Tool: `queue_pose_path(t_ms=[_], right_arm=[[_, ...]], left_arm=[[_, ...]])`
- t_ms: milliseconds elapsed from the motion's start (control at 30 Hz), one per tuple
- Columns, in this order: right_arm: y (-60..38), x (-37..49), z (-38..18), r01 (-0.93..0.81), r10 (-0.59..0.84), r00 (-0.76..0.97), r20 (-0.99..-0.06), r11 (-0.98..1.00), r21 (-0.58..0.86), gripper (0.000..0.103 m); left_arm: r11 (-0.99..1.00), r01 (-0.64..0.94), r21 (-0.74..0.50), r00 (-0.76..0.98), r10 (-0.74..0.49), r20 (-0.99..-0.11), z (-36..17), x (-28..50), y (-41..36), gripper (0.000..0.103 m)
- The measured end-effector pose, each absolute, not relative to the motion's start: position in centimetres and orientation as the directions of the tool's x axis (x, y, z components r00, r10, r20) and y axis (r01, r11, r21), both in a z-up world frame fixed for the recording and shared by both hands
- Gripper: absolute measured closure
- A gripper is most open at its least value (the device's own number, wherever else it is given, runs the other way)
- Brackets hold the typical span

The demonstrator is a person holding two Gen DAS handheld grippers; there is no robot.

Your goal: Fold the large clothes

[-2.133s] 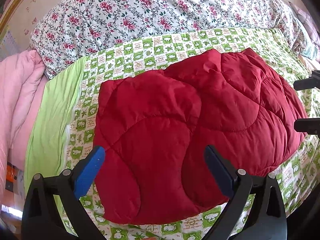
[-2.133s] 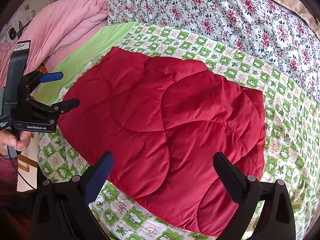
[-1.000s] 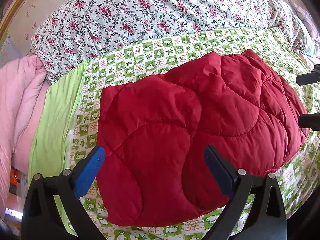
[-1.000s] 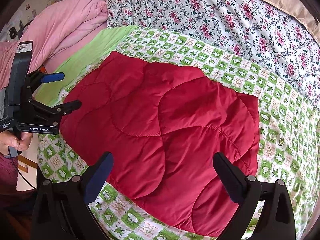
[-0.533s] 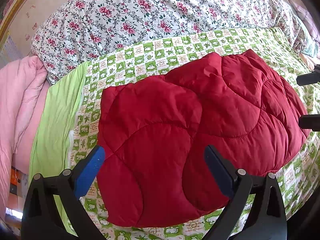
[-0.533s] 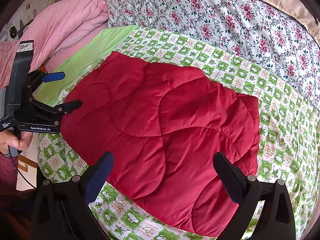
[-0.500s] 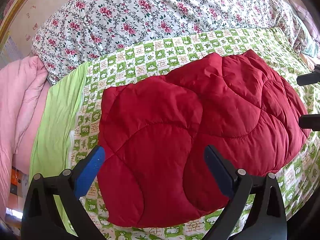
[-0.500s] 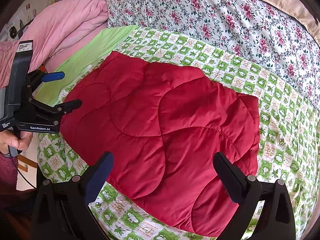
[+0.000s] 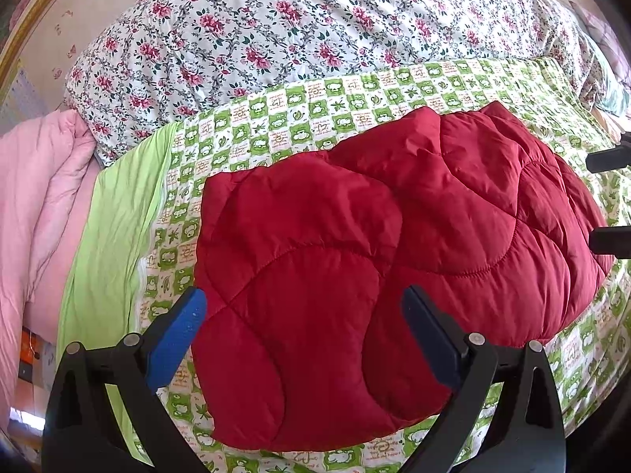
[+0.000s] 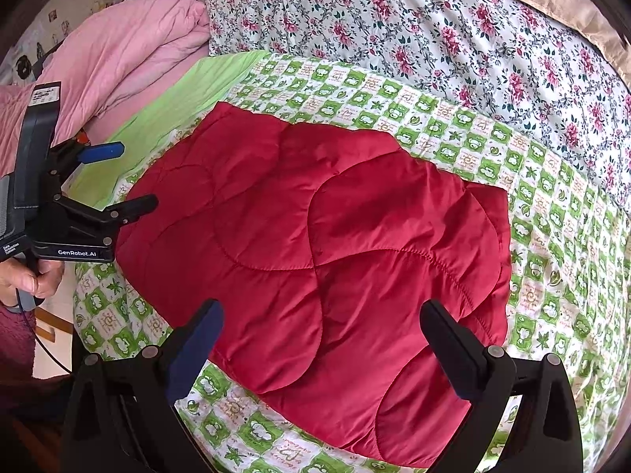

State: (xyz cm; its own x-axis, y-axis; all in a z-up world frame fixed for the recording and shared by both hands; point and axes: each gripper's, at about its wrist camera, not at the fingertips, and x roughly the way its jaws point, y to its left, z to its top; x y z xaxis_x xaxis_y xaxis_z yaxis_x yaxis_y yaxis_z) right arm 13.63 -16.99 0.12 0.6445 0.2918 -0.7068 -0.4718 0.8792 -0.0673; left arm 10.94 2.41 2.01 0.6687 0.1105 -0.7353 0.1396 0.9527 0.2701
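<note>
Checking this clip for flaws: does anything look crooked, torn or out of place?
Nothing stands out. The red jacket lies folded on the checked sheet; the left gripper and right gripper are open beside it.

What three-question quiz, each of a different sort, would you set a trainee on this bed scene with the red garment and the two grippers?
1. True or false: the left gripper is shut on the red quilted garment.
2. Multiple choice: what does the garment lie directly on? A) the pink comforter B) the green checked sheet C) the floral quilt
3. Fill in: in the right wrist view, the right gripper has its jaws ____ and holds nothing.

Key
1. False: its jaws are spread and it grips nothing.
2. B.
3. open.
</note>
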Motion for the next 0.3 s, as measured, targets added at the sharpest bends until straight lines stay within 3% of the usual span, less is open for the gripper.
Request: queue_pose_path(t_ms=[300], right_arm=[[-17.7,14.4,-1.1,-0.446,0.292,0.634,-0.716,0.895,-0.030,0.003]], left_arm=[[0.961,0.125,0.248,0.656,0.107,-0.747,1.4,11.4,3.2,0.003]])
